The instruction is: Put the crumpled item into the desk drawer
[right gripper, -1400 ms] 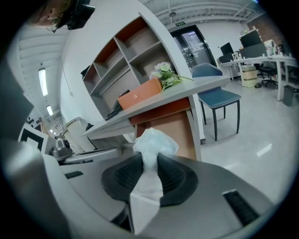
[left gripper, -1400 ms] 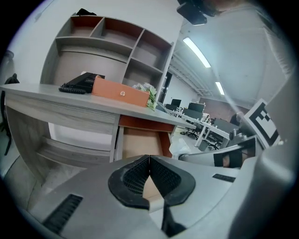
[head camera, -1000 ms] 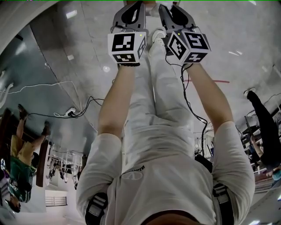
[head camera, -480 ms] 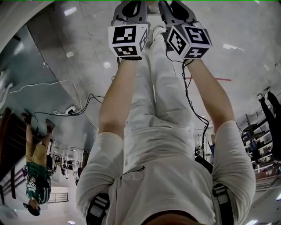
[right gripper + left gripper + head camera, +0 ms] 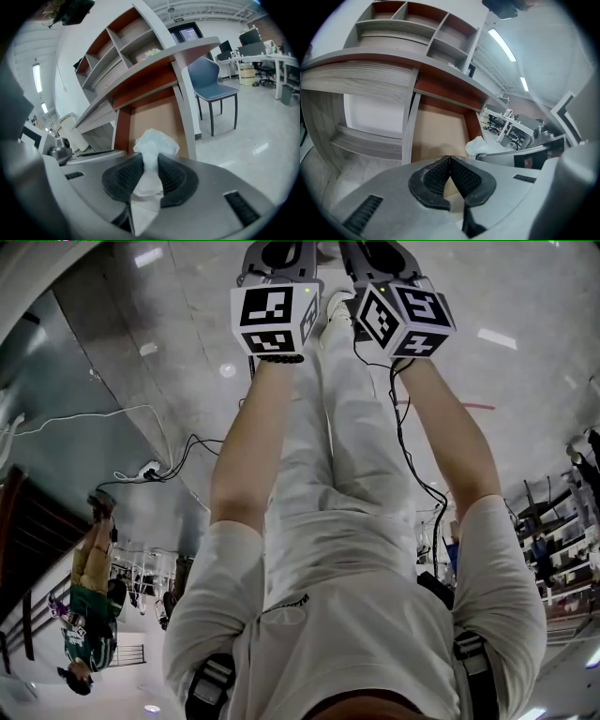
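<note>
The crumpled item is a white wad of paper (image 5: pixel 154 140), and my right gripper (image 5: pixel 150 174) is shut on its lower end. The wad also shows at the right of the left gripper view (image 5: pixel 479 145). My left gripper (image 5: pixel 450 161) is shut, pads together with nothing between them. Both point at a grey desk (image 5: pixel 140 65). Under its top is a compartment with a tan panel (image 5: pixel 154 117) and red-brown sides, seen too in the left gripper view (image 5: pixel 438 131). In the head view the two marker cubes (image 5: pixel 275 320) (image 5: pixel 405 320) sit side by side at the top edge.
Shelves (image 5: pixel 412 23) rise above the desk top. A blue chair (image 5: pixel 213 84) stands to the right of the desk. Cables and a power strip (image 5: pixel 150 474) lie on the floor. Other people (image 5: pixel 89 615) stand far off, and office desks (image 5: pixel 511 124) fill the background.
Both grippers have slid together a little toward the top edge of the head view. The background person at the left has shifted. The wad stays gripped.
</note>
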Demonstrator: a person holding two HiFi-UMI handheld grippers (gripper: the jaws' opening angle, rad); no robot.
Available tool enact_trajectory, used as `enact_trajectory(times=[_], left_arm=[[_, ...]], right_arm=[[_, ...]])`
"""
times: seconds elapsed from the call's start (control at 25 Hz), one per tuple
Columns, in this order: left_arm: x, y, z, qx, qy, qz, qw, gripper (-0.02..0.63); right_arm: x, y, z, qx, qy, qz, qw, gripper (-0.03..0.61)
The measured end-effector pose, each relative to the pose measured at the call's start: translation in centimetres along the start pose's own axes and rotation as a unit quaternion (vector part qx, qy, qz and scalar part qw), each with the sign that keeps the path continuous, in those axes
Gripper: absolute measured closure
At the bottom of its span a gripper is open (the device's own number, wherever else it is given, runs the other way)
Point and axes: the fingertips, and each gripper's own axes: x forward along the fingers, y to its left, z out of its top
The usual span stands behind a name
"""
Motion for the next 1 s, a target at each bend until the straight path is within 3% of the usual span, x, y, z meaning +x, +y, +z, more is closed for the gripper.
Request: enact_trajectory(times=[1.0], left_arm=[[0.0,-0.3,-0.2,-0.004,0.011,-0.003,0.9999,0.611]], right_arm=[[0.4,-0.1,-1.6,-0.003,0.027,0.000,1.000,0.485]])
